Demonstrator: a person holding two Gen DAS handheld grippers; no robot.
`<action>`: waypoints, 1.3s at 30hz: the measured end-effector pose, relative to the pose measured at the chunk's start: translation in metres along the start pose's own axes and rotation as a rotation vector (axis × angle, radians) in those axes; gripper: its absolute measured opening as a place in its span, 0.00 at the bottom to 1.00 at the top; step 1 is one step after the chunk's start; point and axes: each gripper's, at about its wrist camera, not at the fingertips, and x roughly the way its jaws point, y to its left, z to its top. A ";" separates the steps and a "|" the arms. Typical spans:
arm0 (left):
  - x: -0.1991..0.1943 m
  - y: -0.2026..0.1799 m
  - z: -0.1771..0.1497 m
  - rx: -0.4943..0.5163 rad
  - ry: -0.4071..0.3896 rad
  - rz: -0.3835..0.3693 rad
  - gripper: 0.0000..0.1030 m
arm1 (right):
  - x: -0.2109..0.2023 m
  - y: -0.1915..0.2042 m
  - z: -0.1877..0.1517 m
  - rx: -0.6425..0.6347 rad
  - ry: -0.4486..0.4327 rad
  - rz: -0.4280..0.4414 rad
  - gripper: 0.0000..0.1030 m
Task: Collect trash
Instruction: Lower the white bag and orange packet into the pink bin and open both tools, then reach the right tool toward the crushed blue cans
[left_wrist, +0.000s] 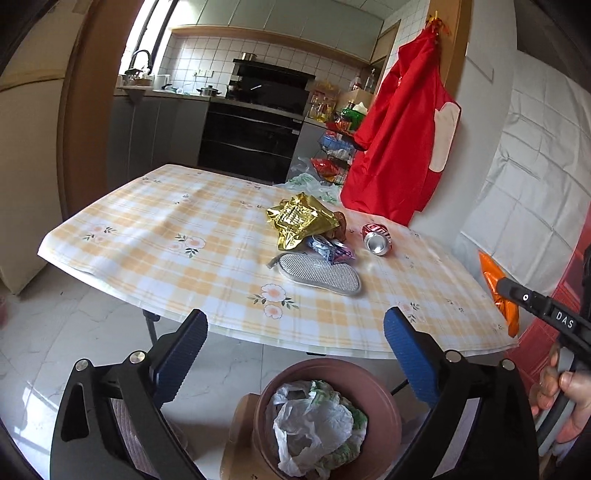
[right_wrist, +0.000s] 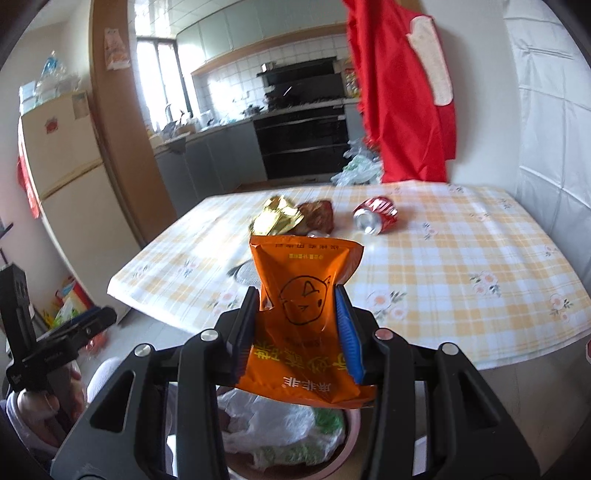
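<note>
**Orange packet held over the bin, more litter left on the bench**

Black-framed right tongs (right_wrist: 299, 332) were closed on an orange snack packet (right_wrist: 303, 295), pinched upright at its middle between the blue pads. Directly below, a brown bin (left_wrist: 384, 402) already lined with crumpled white plastic (left_wrist: 314, 424) was seen. Left tongs (left_wrist: 295, 350) were spread wide and empty above that same bin.

Risk was judged as follows: the light, stiff packet could be caught on a pad or drift past the rim to the floor if released off-centre.

Further back on the checked bench (left_wrist: 147, 221) a gold wrapper (left_wrist: 299, 218), a crushed red can (left_wrist: 376, 238) and a grey insole (left_wrist: 317, 273) lay well apart from both tongs.
</note>
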 end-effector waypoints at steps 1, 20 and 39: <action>-0.002 0.000 -0.001 0.002 0.002 0.002 0.92 | 0.001 0.005 -0.002 -0.008 0.010 0.006 0.42; -0.007 0.012 -0.013 -0.016 0.019 0.022 0.94 | 0.006 0.020 -0.008 -0.023 0.015 -0.071 0.94; 0.030 -0.007 -0.011 0.087 0.075 0.021 0.94 | 0.039 -0.037 -0.024 0.085 0.106 -0.196 0.94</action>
